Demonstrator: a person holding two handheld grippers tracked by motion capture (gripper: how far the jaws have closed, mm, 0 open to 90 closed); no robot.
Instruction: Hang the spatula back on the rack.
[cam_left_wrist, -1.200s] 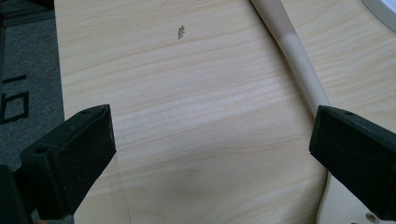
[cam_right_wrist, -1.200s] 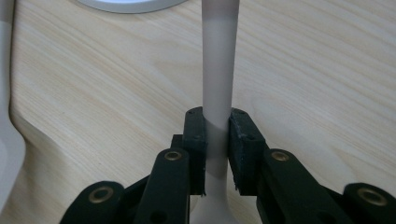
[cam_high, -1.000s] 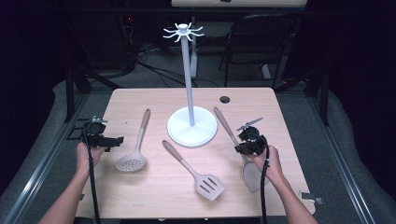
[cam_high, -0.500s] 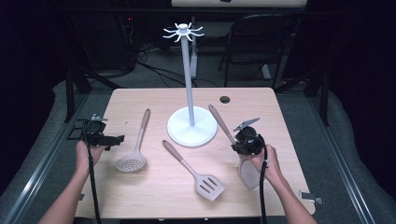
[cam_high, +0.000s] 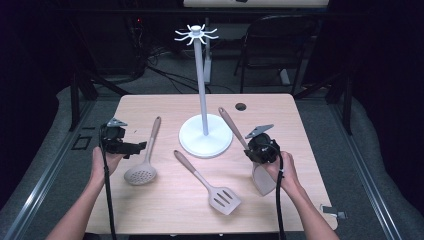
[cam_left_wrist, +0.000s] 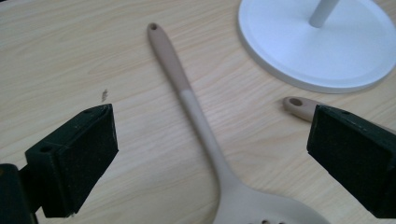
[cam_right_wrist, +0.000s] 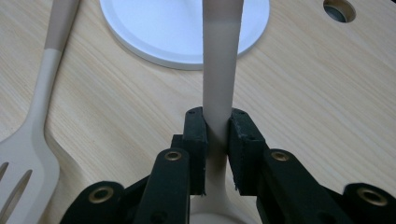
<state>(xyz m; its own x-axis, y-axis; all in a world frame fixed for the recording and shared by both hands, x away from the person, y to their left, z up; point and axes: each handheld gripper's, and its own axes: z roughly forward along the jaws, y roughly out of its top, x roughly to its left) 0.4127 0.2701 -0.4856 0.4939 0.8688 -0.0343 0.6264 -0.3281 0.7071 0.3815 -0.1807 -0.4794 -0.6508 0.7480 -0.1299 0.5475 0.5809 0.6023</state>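
My right gripper (cam_right_wrist: 217, 135) is clamped on the handle of a beige utensil (cam_right_wrist: 219, 70), one jaw pressed to each side. The handle leaves the top edge of the right gripper view, so its tip is cut off there; the head lies beneath the jaws and is mostly hidden. In the high view the same utensil (cam_high: 227, 121) angles from the gripper toward the white stand base (cam_high: 192, 137), its pale head (cam_high: 263, 182) partly covered by my right hand (cam_high: 285, 172); what kind of head it is I cannot tell.

My left gripper (cam_left_wrist: 210, 154) is spread wide, its jaws holding nothing, above the skimmer handle (cam_left_wrist: 187, 98). The perforated bowl is cropped at the bottom edge. The right-hand jaw hides most of the slotted turner (cam_high: 210, 182), leaving only its handle end (cam_left_wrist: 296, 105) visible. The wooden table (cam_high: 300, 125) carries everything.
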